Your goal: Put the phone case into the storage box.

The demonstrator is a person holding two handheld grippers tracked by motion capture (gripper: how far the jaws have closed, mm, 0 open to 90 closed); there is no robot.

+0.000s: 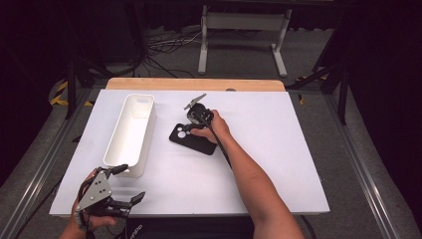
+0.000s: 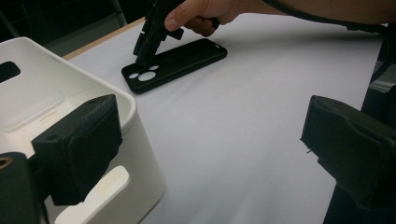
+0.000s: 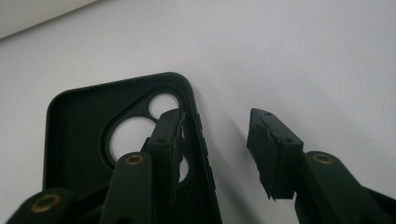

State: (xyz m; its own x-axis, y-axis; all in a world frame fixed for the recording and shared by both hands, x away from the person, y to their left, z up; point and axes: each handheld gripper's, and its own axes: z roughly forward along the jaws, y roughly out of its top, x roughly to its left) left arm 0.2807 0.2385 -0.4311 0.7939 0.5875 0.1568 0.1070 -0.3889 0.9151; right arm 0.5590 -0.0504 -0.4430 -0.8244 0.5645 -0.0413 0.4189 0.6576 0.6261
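Black jaws of the right gripper (image 3: 217,154) sat closest to the lens in the right gripper view. They stood partly apart. One jaw was down inside the black phone case (image 3: 79,135), right by its round camera holes. The other jaw was outside, over the bare white table (image 3: 303,56). The long side wall of the case ran up between the two jaws. The outer jaw was not touching that wall; a gap showed between them. Whether the inner jaw touched the case, I could not tell.

From the high view, the right gripper (image 1: 188,127) pointed down at the end of the phone case (image 1: 196,141) with the holes, and the right hand (image 1: 214,127) held it there. The case lay flat with its hollow side up.

Down near the front edge of the table, the left hand (image 1: 84,216) held the left gripper (image 1: 130,183). Its jaws were spread wide with nothing between them. One jaw was right over the near corner of the long white bin (image 1: 130,133). The other jaw hung above the table. The case lay well ahead of these jaws.
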